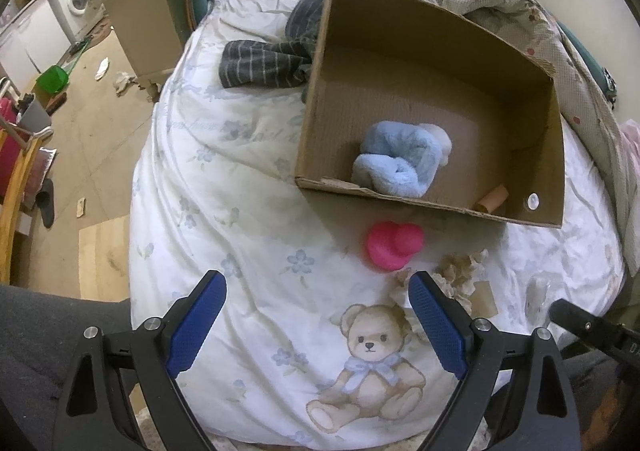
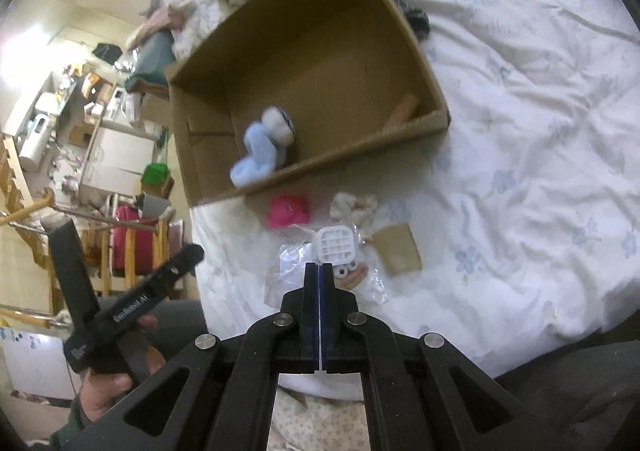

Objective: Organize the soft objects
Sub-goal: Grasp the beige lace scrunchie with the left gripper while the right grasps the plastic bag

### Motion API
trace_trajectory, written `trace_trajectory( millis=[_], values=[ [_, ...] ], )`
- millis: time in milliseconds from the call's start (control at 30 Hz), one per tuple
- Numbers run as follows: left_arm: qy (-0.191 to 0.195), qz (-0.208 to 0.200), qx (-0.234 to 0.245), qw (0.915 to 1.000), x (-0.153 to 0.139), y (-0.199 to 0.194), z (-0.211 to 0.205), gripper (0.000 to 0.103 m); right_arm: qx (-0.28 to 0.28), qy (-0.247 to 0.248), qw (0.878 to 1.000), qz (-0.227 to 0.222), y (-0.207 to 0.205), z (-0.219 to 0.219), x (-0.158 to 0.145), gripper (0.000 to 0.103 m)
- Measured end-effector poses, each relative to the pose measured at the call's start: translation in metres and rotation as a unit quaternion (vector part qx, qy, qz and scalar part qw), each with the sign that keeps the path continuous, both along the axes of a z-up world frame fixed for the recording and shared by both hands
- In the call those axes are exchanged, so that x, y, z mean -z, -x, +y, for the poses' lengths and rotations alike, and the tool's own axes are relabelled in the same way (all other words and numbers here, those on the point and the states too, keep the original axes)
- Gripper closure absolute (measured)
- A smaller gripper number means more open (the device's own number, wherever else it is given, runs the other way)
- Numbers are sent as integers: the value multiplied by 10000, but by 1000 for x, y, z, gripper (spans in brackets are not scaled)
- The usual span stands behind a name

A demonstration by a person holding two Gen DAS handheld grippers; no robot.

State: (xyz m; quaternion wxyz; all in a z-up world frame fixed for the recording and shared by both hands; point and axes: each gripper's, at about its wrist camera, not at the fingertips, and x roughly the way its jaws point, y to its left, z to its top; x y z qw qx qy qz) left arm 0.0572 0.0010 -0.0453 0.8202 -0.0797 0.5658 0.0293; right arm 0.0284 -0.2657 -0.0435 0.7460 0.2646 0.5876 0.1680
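One soft blue plush toy [image 1: 402, 159] already sits inside the cardboard box [image 1: 440, 31]. The pink plush toy [image 1: 394, 245] likely goes next; it lies on the quilt [image 1: 240, 211], at 12 o'clock from the left gripper [image 1: 318, 315], whose fingers are wide apart. The right gripper [image 2: 319, 271] is pressed together, holding nothing.

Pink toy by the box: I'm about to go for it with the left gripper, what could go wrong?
The pink toy lies tight against the cardboard box front wall, so an open left gripper finger may catch the rim. Crumpled paper beside it could get pinched too. The right gripper, shut, hovers over the plastic-bagged white item nearby and may crowd the reach.
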Motion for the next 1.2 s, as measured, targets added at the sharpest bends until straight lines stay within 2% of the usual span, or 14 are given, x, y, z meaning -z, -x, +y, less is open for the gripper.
trace_trajectory(
  millis=[100,200,300,433,500,533,567,600,667,833,1033,1100,1200],
  values=[
    [202,224,4,9995,8,-4,-7,13,71,18,9999,-111,-1,-4,-3,101],
    [569,485,100,9972,18,-9,-21,26,180,-59,9997,-122,-1,-11,-2,101],
    [712,768,239,9942,33,-21,-40,32,286,-140,9994,-139,-3,-16,0,101],
    [819,1136,320,9896,56,-36,-61,52,325,-238,9991,-139,-3,-20,0,101],
    [838,1242,359,9881,66,-42,-69,54,346,-267,9989,-166,-2,-22,-1,101],
    [818,1239,388,9882,67,-43,-72,59,356,-289,9988,-183,-2,-22,-2,101],
    [796,1180,410,9890,68,-45,-74,70,358,-306,9987,-189,-2,-23,-2,101],
    [816,1070,422,9900,68,-47,-75,74,364,-323,9986,-190,-2,-24,-2,101],
    [768,1063,481,9902,69,-49,-77,92,365,-360,9985,-175,-1,-25,-1,101],
    [634,879,677,9918,55,-42,-75,94,362,-416,9983,-186,-2,-27,-2,101],
    [774,321,615,9946,11,-25,-53,94,282,-396,9986,-217,-4,-20,-3,101],
    [815,317,621,9942,5,-21,-43,94,264,-387,9987,-207,-4,-18,-3,101],
    [734,576,558,9941,15,-16,-29,94,218,-370,9989,-196,-4,-14,-4,101]
  ],
)
